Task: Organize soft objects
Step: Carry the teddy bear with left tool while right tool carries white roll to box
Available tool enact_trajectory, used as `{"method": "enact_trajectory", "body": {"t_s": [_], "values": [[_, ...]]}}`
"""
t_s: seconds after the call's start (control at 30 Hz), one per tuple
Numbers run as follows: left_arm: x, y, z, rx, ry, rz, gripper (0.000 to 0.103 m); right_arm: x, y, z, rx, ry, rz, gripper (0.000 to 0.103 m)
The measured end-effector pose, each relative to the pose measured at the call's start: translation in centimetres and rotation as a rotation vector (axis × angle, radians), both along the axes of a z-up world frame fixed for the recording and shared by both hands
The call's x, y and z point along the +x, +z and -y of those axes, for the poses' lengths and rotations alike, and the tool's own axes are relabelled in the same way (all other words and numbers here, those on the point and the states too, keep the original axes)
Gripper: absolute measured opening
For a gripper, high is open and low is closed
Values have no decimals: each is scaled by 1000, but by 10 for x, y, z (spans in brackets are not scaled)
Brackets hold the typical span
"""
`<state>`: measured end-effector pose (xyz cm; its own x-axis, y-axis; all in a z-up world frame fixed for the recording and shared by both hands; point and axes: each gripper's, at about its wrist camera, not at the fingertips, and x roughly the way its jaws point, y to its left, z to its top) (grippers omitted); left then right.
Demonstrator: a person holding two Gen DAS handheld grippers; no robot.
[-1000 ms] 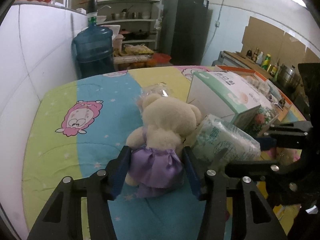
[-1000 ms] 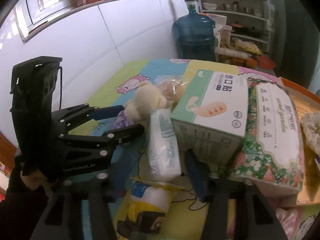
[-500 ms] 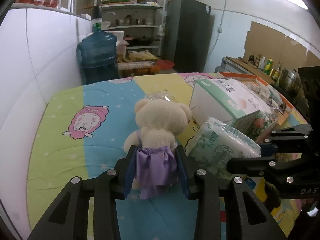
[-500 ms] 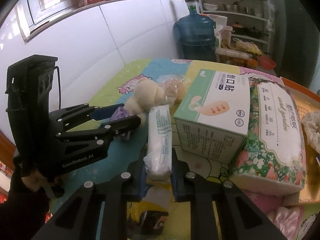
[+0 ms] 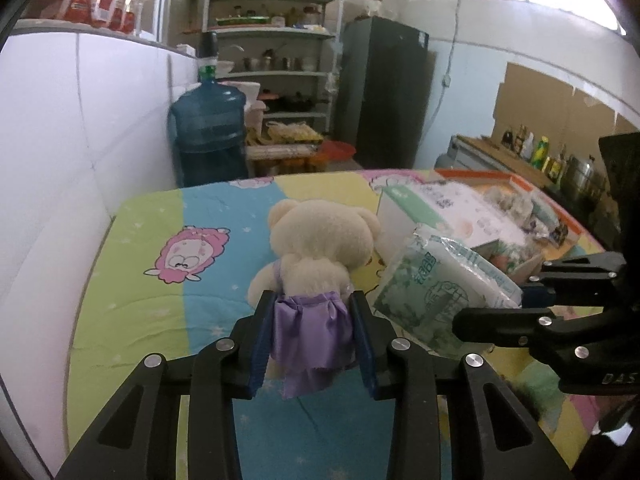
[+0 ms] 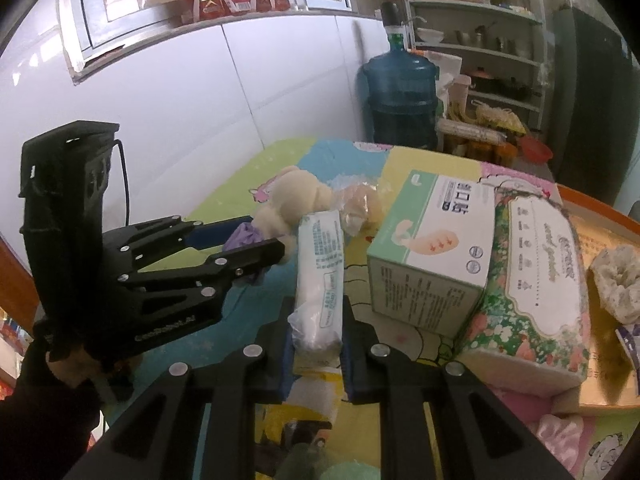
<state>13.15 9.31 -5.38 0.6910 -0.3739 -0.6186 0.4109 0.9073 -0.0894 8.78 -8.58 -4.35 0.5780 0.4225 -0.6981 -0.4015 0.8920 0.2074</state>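
Surface: cartoon-print mat (image 5: 132,280) on table, kitchen shelves (image 5: 276,40) behind.
Left gripper (image 5: 314,334): jaws have just been closing, now clamped on teddy bear (image 5: 320,236) at its purple skirt.
Right gripper (image 6: 316,344): clenched on wipes pack (image 6: 320,276), beside the bear.
Right side: green box (image 6: 432,248), floral tissue pack (image 6: 536,288).
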Motion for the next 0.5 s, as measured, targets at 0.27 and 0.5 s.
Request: {"method": "enact_trajectory", "body": {"t_s": [0.27,0.5], "values": [[-17,22,-6,-47,57,40,38,-11,14,7,23,-7,47,19],[-38,43,-9,-82,105,78,38,-28,29,18,31,-19,103,19]]}}
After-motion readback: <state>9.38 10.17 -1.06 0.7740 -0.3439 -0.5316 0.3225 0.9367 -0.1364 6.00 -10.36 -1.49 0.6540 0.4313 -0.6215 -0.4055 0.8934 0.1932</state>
